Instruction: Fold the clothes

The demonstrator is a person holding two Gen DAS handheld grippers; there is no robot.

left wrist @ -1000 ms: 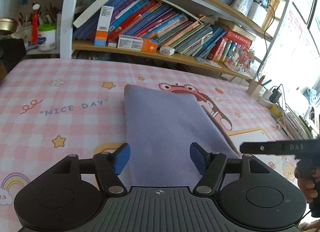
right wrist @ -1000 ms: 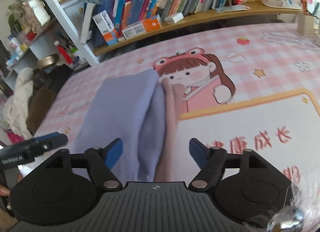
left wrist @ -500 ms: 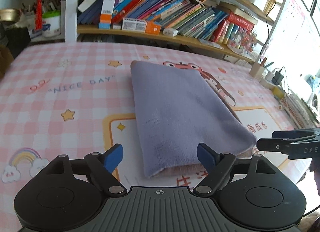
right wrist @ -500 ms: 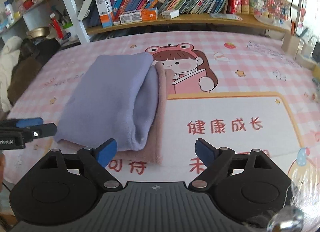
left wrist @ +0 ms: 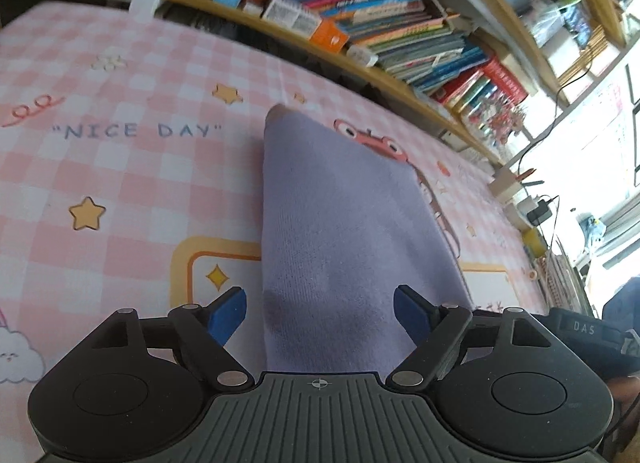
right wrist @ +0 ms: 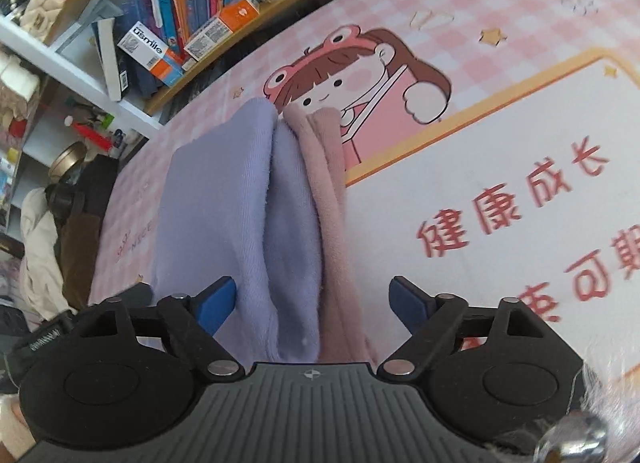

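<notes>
A folded lavender garment lies on the pink checked table mat, with a dusty pink layer showing along its right edge in the right wrist view, where the lavender fabric also shows. My left gripper is open, low over the garment's near end, its blue pads either side of the cloth. My right gripper is open, close over the near right edge, straddling the lavender fold and pink layer. Neither holds the cloth. The right gripper's body shows at the left view's right edge.
A wooden bookshelf packed with books runs along the table's far edge. A pen holder and charger stand at the far right corner. Clothes and a dark bag are piled off the table's left side.
Both grippers have dropped back down and forward, close over the near end of the folded garment, after being raised and pulled back half a second ago. Both stayed open. The garment has not moved.
</notes>
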